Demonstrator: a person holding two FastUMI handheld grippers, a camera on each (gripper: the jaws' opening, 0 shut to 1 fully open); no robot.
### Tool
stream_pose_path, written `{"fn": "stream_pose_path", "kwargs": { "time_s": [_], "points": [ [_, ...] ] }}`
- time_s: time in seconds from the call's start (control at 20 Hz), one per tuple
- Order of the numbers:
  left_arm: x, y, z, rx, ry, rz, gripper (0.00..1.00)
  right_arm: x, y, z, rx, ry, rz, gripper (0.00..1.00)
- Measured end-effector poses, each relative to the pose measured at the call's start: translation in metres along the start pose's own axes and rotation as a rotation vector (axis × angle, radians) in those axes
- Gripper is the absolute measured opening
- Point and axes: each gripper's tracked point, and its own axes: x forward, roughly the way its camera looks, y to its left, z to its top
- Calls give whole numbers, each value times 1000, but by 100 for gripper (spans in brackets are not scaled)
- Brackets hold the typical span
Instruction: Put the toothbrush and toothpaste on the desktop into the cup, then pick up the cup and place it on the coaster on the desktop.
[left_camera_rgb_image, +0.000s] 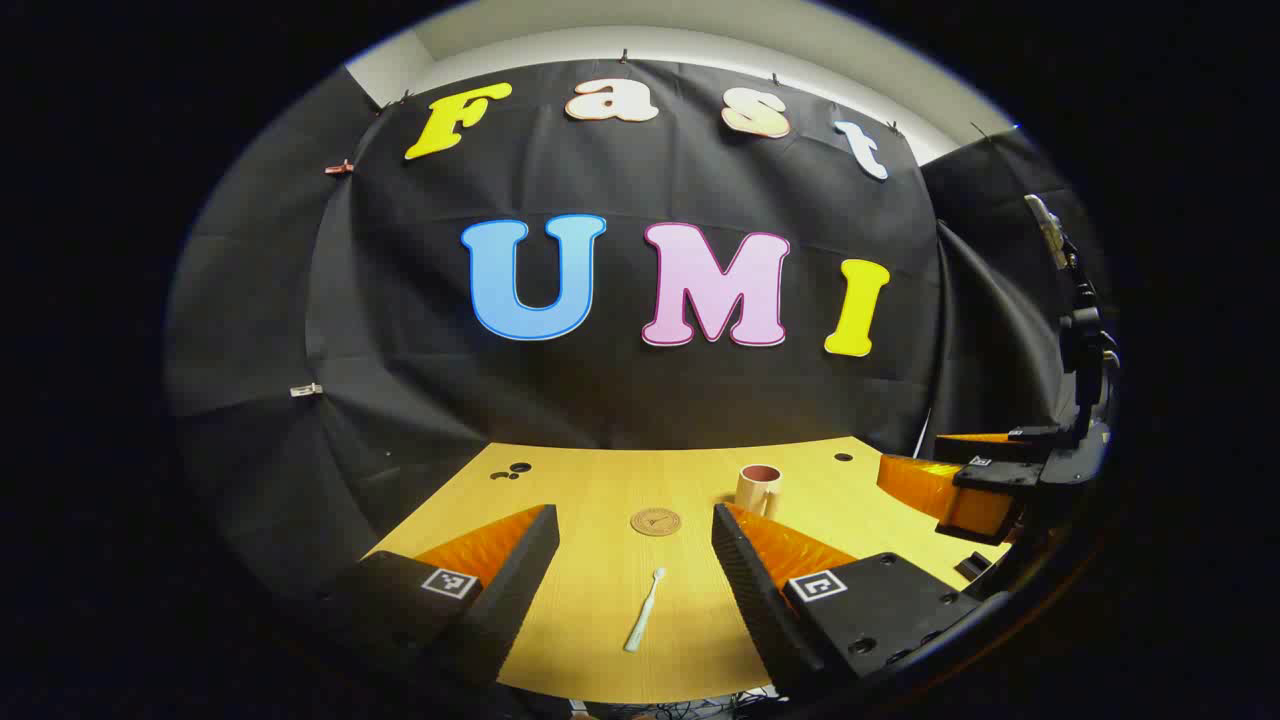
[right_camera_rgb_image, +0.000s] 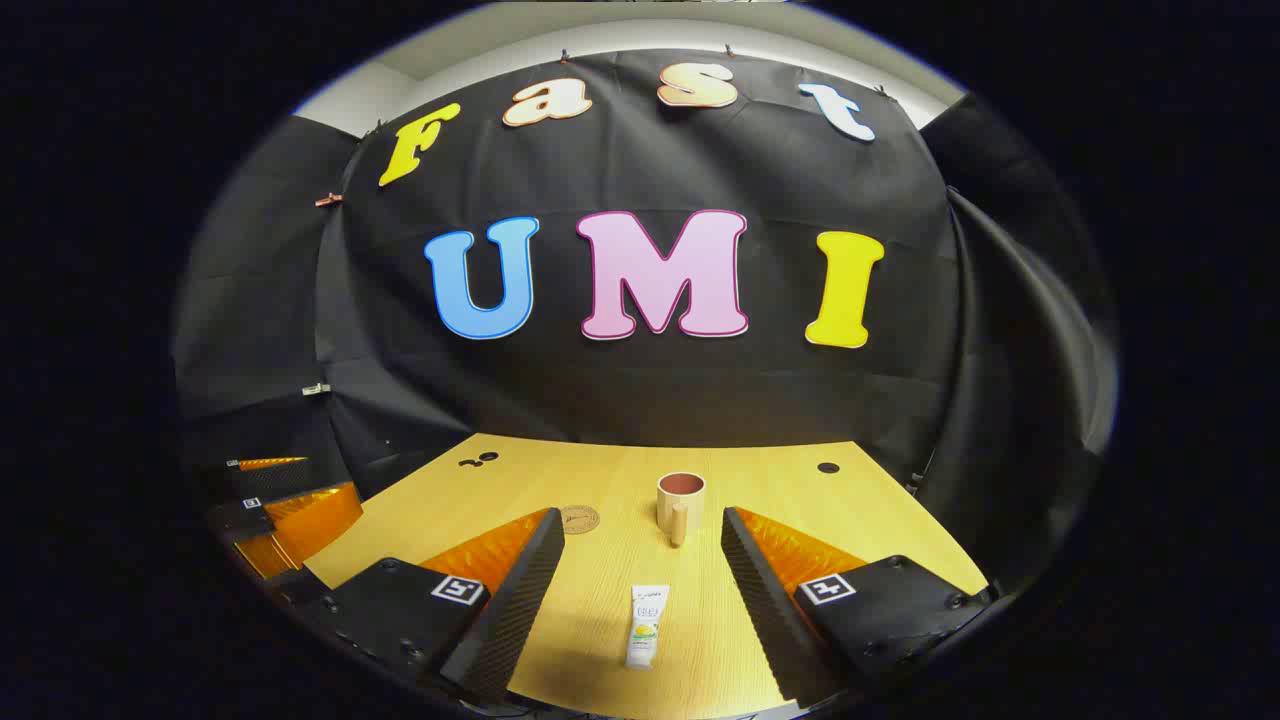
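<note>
**Both claws hanging wide over the tabletop, nothing held**

In the left gripper view, the left claw (left_camera_rgb_image: 635, 520) is standing wide apart at the bottom of the frame, gripping nothing. The toothbrush (left_camera_rgb_image: 645, 610) is lying flat on the wooden tabletop (left_camera_rgb_image: 600, 480) in the gap between the two fingers, low in the centre, its head pointing away toward the wall. Just above it, in the middle of the frame, the round coaster (left_camera_rgb_image: 656, 522) is resting on the wood, well apart from the brush. Right of the coaster, the cup (left_camera_rgb_image: 759, 488) is standing upright, its handle facing the camera, with the tip of the right-hand finger showing just in front of it. At the far right edge, the other gripper is showing, hovering beside the tabletop's edge.

In the right gripper view, the left claw is showing at the lower left edge of the frame. The coaster (right_camera_rgb_image: 579, 518) is sitting left of centre. The right claw (right_camera_rgb_image: 642, 522) is likewise spread wide and gripping nothing. The toothpaste (right_camera_rgb_image: 646, 625) is lying flat between its fingers, low in the centre. Above it, the cup (right_camera_rgb_image: 680, 502) is standing upright and empty, apart from the tube and just right of the coaster.
</note>
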Motion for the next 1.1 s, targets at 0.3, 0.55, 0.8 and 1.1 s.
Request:
{"fn": "stream_pose_path", "kwargs": {
  "time_s": [0.3,0.55,0.8,1.1],
  "points": [
    [27,-5,-2,11,21,-9,97,22,-14,-6,-4,38,-9,97],
    [40,-4,-6,6,38,-3,98,34,-23,-12,-13,63,-31,97],
    [45,-4,-10,20,52,-5,97,44,-24,-18,-20,91,-31,97],
    [48,-7,-14,28,63,-5,98,54,-21,-27,-14,126,-13,97]
  ]
}}
